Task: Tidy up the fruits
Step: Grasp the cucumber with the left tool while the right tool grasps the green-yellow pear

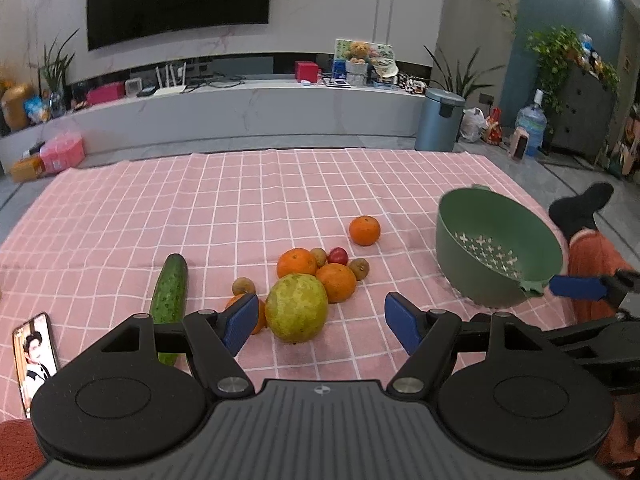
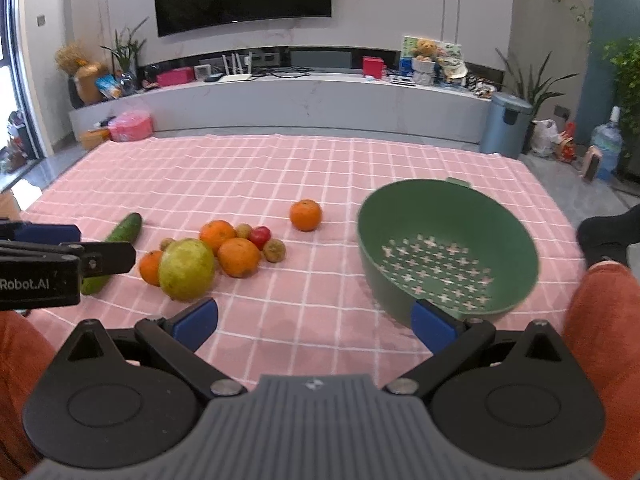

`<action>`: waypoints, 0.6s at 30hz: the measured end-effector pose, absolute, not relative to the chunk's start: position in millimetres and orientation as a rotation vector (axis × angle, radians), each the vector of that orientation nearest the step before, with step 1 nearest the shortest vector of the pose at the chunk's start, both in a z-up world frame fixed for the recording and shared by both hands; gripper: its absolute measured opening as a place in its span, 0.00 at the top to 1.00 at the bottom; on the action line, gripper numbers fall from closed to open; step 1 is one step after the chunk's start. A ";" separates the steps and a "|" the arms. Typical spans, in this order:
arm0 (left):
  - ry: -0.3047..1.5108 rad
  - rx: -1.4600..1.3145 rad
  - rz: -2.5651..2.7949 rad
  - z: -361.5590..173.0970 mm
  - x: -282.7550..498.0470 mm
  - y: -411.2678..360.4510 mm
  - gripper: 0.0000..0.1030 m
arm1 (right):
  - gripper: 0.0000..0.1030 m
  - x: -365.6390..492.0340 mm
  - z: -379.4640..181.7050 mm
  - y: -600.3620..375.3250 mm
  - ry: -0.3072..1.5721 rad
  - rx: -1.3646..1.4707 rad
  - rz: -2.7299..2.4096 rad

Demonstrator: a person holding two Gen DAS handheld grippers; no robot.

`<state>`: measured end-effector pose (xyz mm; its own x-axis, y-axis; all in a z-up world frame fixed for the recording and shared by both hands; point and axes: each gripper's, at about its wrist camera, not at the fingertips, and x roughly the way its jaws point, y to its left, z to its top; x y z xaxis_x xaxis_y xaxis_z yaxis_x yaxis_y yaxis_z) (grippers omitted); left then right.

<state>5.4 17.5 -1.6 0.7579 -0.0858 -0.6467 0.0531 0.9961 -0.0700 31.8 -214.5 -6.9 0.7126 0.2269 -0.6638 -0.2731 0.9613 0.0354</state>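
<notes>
My left gripper (image 1: 322,322) hangs wide open over the pink checked cloth (image 1: 240,200), gripping nothing; its blue pads (image 1: 240,320) stand either side of the big yellow-green fruit (image 1: 296,307) at my 12 o'clock, without touching it as far as I can tell. Just past that fruit the pile carries on: two oranges (image 1: 297,263) pressed together, a red fruit (image 1: 337,255) and small brown ones (image 1: 359,268) behind them, another orange half hidden by my left pad. One orange (image 1: 364,230) lies apart at 1 o'clock. At 10 o'clock a cucumber (image 1: 169,300) lies lengthwise, and a lit phone (image 1: 35,356) sits at 9 o'clock.

My right gripper (image 2: 316,322) is spread wide too. Its right pad (image 2: 434,326) is against the near rim of the green colander (image 2: 400,264) at 1 o'clock, the left pad well clear, so nothing is clamped. The colander is tilted toward me, its cross-shaped holes showing, and holds no fruit. The fruit pile lies at 11 o'clock from here.
</notes>
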 end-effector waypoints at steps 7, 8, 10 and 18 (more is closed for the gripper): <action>0.746 -0.089 -0.031 -2.9 25.5 40.6 0.27 | 0.04 57.5 -13.0 -200.2 0.729 -0.005 0.334; 0.754 -0.095 -0.027 -3.6 28.6 43.4 0.29 | 0.04 61.3 -14.4 -195.9 0.730 -0.005 0.334; 0.770 -0.100 -0.017 -4.6 34.9 50.0 0.30 | 0.04 69.1 -17.6 -187.2 0.736 -0.005 0.333; 0.871 -0.190 0.014 -18.2 64.5 88.1 0.44 | 0.04 92.4 -31.7 -157.0 0.689 0.030 0.406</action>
<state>64.5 88.1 -18.2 0.6453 -0.0651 -0.7611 -0.0899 0.9830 -0.1602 92.4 -157.0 -31.7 0.6970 0.3737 -0.6120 -0.3544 0.9215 0.1591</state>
